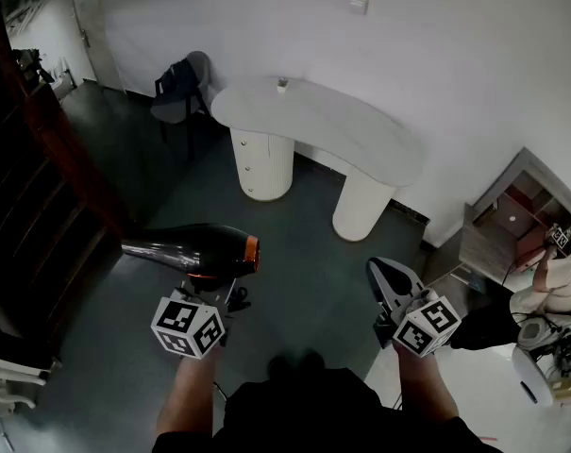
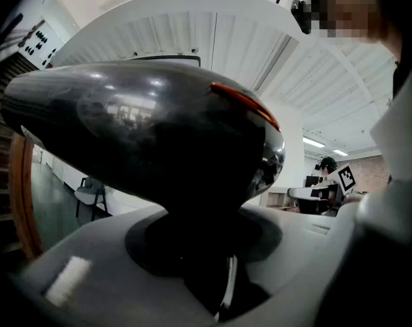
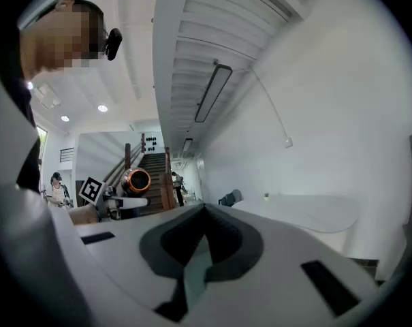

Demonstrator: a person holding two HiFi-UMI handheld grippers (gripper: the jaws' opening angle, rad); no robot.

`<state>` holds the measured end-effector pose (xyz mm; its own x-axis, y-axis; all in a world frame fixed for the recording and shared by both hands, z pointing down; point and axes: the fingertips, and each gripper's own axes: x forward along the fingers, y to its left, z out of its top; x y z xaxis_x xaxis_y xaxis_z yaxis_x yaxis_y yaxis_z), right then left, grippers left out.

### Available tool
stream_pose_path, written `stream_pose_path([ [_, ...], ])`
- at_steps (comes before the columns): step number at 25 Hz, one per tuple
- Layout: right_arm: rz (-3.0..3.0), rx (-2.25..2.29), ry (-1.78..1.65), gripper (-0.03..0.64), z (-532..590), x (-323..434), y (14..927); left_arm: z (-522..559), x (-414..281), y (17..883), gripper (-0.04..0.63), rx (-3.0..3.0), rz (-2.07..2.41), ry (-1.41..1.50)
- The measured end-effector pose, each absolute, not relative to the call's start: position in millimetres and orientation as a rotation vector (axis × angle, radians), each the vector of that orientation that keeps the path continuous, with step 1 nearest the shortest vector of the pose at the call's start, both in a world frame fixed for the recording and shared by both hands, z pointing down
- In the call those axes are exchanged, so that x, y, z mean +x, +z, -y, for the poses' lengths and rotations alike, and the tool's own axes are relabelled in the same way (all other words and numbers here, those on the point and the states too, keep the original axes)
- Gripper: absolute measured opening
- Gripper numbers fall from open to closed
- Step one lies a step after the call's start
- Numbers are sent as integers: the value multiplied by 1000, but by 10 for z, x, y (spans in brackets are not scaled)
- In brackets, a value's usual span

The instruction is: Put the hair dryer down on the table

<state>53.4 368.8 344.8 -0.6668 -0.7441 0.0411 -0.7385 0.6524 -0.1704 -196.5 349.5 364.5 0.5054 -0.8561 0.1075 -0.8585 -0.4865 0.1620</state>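
Head view — hair dryer [image 1: 193, 251] in left gripper [image 1: 212, 291] jaws — table [image 1: 313, 121] well ahead

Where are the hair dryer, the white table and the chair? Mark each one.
Hair dryer [image 1: 193, 249]: head view, middle of its black barrel.
Table [image 1: 323, 121]: head view, bare top.
Chair [image 1: 178, 85]: head view, its back.

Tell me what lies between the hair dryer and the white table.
Head view: only bare dark floor separates the hair dryer from the white table; nothing stands in that stretch.
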Motion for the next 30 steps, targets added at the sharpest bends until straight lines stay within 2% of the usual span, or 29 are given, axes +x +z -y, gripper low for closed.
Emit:
stream_pose_path([
  [17, -2821, -1187, -257, 11, -3366, 400, 3391, -3257, -1958, 3586, 161, 2566, 1511, 66],
  [30, -2810, -1213, -259, 12, -3490, 18, 3378, -3197, -2170, 3598, 161, 2597, 1491, 82],
])
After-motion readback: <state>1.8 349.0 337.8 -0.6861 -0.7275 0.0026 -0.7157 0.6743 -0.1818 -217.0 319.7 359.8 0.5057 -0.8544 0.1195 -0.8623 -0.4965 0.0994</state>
